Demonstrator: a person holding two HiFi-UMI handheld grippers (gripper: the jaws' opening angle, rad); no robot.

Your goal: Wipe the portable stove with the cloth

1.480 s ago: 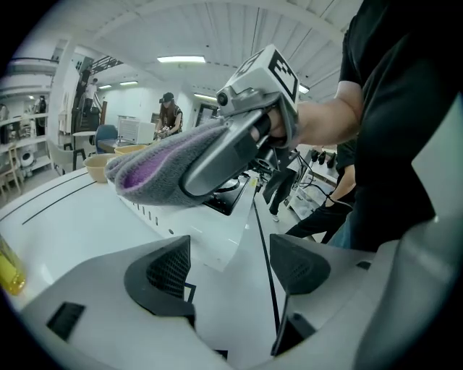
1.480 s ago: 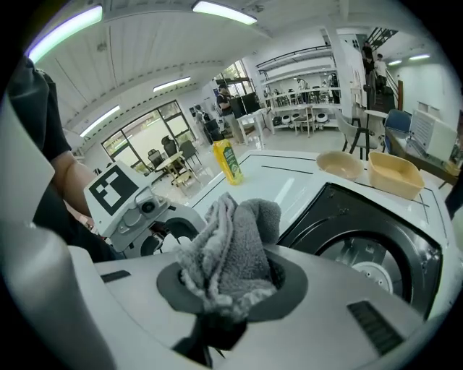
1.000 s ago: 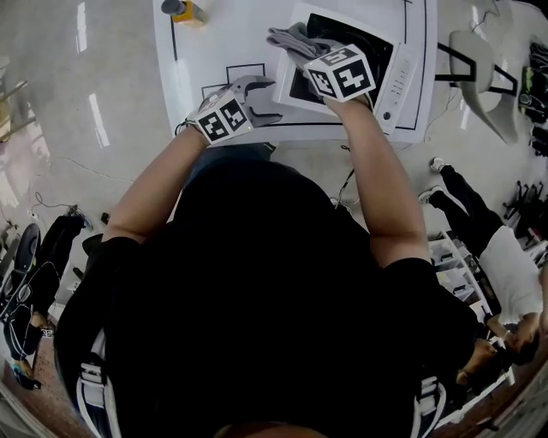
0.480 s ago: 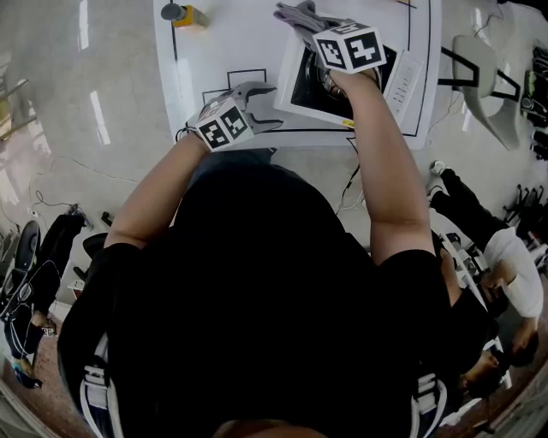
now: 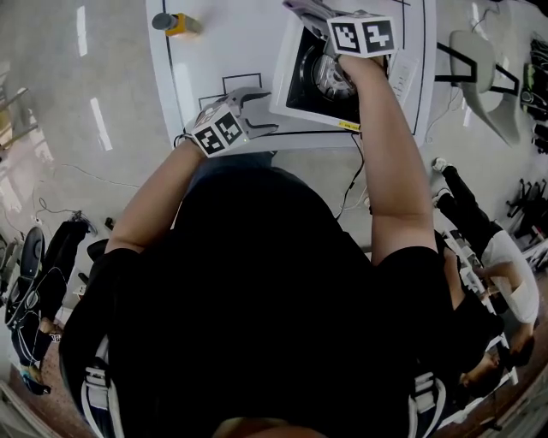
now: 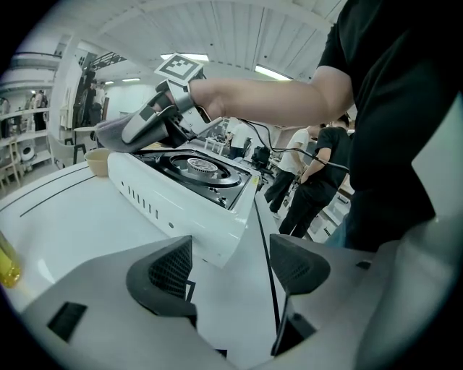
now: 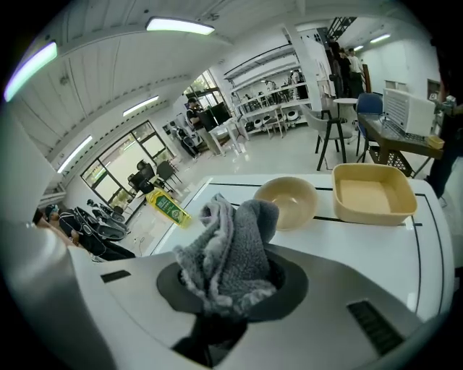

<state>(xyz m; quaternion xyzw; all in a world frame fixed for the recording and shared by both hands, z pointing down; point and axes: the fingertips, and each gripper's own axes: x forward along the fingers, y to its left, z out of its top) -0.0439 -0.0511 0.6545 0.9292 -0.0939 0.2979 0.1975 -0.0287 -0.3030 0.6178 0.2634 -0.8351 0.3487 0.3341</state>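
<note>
The white portable stove with a black top and a round burner sits on the white table. My right gripper is shut on the grey cloth at the stove's far edge. In the right gripper view the cloth bunches up out of the jaws of the right gripper. My left gripper stands open and holds nothing, just off the stove's near left corner. The left gripper view shows the left gripper, the stove and the cloth over its far side.
A yellow bottle stands at the table's far left. Beyond the stove are a beige bowl and a beige square tray. Black lines mark the tabletop. A cable hangs off the near edge, and people stand at the right.
My right gripper has carried the cloth from the stove's near left part across to its far edge, uncovering the burner. The left gripper has hardly moved.
</note>
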